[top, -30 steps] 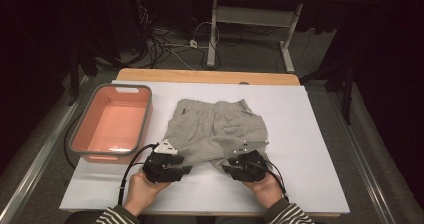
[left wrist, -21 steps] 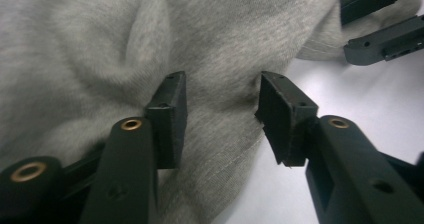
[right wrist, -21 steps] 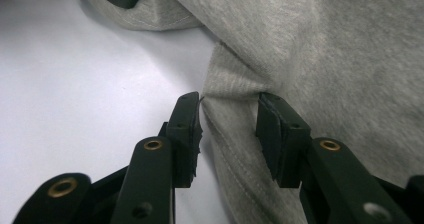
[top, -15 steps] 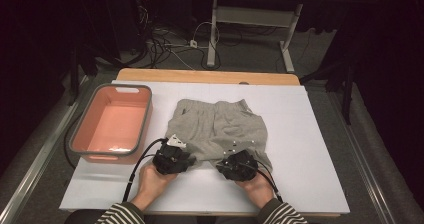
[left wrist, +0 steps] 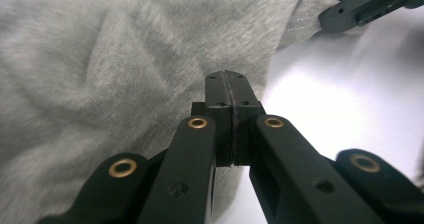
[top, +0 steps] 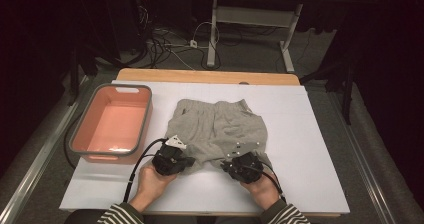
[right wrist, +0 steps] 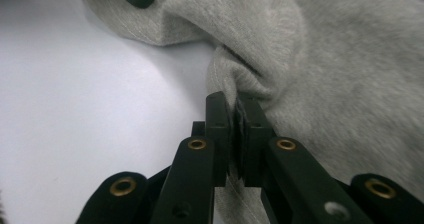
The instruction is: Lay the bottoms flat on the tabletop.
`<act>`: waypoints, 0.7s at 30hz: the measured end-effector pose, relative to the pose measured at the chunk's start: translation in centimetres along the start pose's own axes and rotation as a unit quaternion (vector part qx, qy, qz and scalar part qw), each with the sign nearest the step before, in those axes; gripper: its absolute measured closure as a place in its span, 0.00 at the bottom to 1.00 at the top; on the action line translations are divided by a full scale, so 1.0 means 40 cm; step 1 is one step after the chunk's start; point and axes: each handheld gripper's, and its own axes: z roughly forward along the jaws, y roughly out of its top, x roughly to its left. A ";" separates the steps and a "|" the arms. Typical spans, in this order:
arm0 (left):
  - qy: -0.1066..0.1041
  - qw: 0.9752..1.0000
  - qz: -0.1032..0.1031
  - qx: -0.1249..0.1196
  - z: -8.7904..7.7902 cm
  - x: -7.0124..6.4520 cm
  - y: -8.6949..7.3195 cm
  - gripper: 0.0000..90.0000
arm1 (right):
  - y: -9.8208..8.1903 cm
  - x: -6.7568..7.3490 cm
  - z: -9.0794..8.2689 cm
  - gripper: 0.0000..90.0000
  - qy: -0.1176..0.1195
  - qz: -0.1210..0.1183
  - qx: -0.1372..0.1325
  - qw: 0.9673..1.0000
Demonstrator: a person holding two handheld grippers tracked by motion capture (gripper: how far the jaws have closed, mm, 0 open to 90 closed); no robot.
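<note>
High view: we see the grey shorts (top: 219,129) spread flat on the white worktop (top: 310,174), waistband towards the far edge and the two leg hems towards the person, so that the garment's long axis runs away from us. The left gripper (top: 181,160) sits at the near hem of the left leg and the right gripper (top: 235,163) at the near hem of the right leg; each hand is thus level with its own leg, and neither is nearer the garment than the other. An orange basin (top: 79,140) stands well apart at the left.

Left gripper view: we find the jaws of the left gripper (left wrist: 227,81) pressed together after having just been closing; the grey cloth (left wrist: 125,74) lies under and ahead of them to the left, but whether a fold is caught between the pads we cannot tell. Right gripper view: we see the right gripper (right wrist: 234,104), whose jaws have likewise just been closing, pinching a puckered fold of the hem (right wrist: 240,71).

We judge that the coming move is a fold of the legs towards the waistband: the cloth lies wholly ahead of both pairs of jaws, so the hems must travel forward along the long axis, both hands level
</note>
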 end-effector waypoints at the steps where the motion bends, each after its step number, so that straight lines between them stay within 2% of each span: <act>1: -0.001 1.000 0.005 0.002 -0.009 -0.006 0.000 0.97 | -0.002 0.001 -0.008 0.95 0.000 0.001 0.000 1.000; 7: -0.012 1.000 0.025 0.013 -0.061 -0.037 -0.015 0.97 | -0.031 0.004 -0.064 0.95 0.009 0.009 -0.011 1.000; 10: -0.008 0.999 0.036 0.012 -0.084 -0.053 -0.032 0.97 | -0.048 0.012 -0.089 0.95 0.016 0.010 -0.014 1.000; 13: -0.011 0.999 0.028 0.012 -0.079 -0.050 -0.051 0.97 | -0.062 0.020 -0.098 0.95 0.016 0.010 -0.010 1.000; 15: -0.016 1.000 0.021 0.011 -0.058 -0.042 -0.069 0.96 | -0.070 0.023 -0.090 0.93 0.018 0.012 -0.006 1.000; 18: -0.014 1.000 0.011 0.005 -0.047 -0.036 -0.069 0.85 | -0.073 0.020 -0.069 0.85 0.023 0.019 0.004 1.000; 21: -0.001 0.999 0.007 -0.035 -0.066 -0.034 -0.063 0.71 | -0.065 0.018 -0.085 0.80 0.015 0.026 -0.018 0.999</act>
